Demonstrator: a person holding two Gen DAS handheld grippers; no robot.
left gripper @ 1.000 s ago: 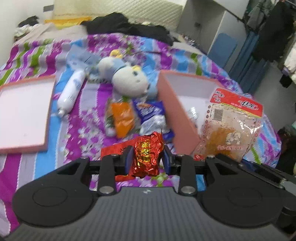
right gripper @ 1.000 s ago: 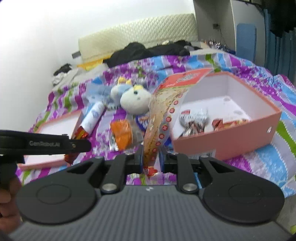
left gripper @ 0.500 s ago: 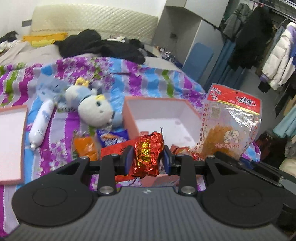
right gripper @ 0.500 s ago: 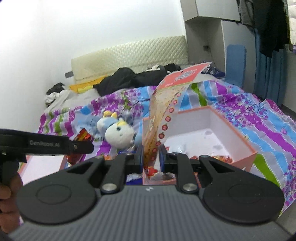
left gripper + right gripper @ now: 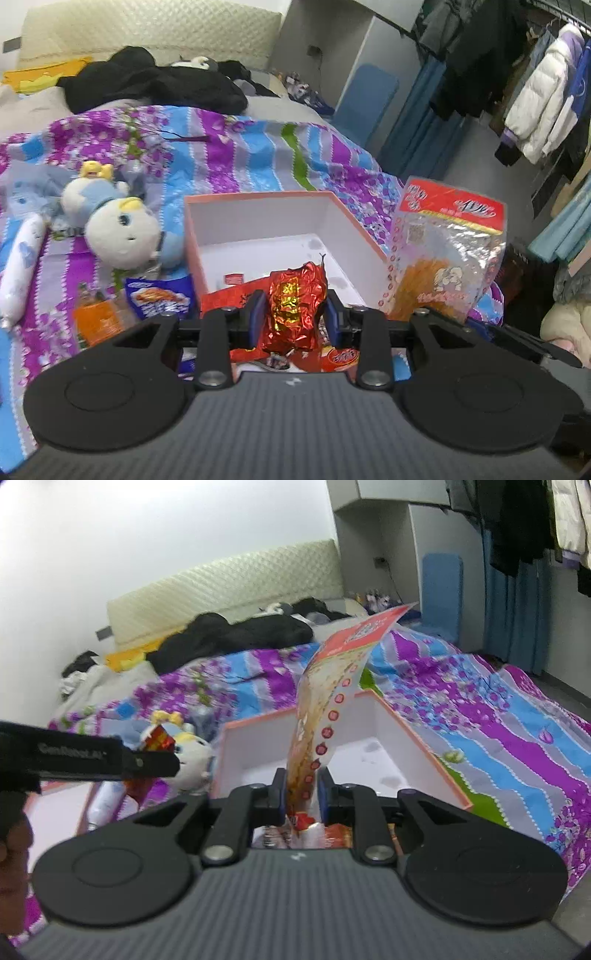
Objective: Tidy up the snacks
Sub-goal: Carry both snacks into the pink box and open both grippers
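Note:
My left gripper (image 5: pixel 293 314) is shut on a crinkled red foil snack (image 5: pixel 295 302) and holds it above the near end of the open pink box (image 5: pixel 258 218). My right gripper (image 5: pixel 301 790) is shut on a clear snack bag with a red header (image 5: pixel 332 701), seen edge-on; the bag also shows in the left wrist view (image 5: pixel 443 251), upright at the box's right side. The box (image 5: pixel 417 738) has a white inside and several red packets (image 5: pixel 340 356) at its near end. The left gripper's arm (image 5: pixel 88 757) shows at the left of the right wrist view.
On the striped bedspread (image 5: pixel 240 155) left of the box lie a plush toy (image 5: pixel 118 225), a white bottle (image 5: pixel 18 266), an orange packet (image 5: pixel 96 321) and a blue packet (image 5: pixel 159 295). A box lid (image 5: pixel 55 812) lies further left. Black clothes (image 5: pixel 147 81) are piled by the headboard.
Both grippers, holding their snacks, have moved forward over the pink box, which now sits directly beneath them. Grips are unchanged.

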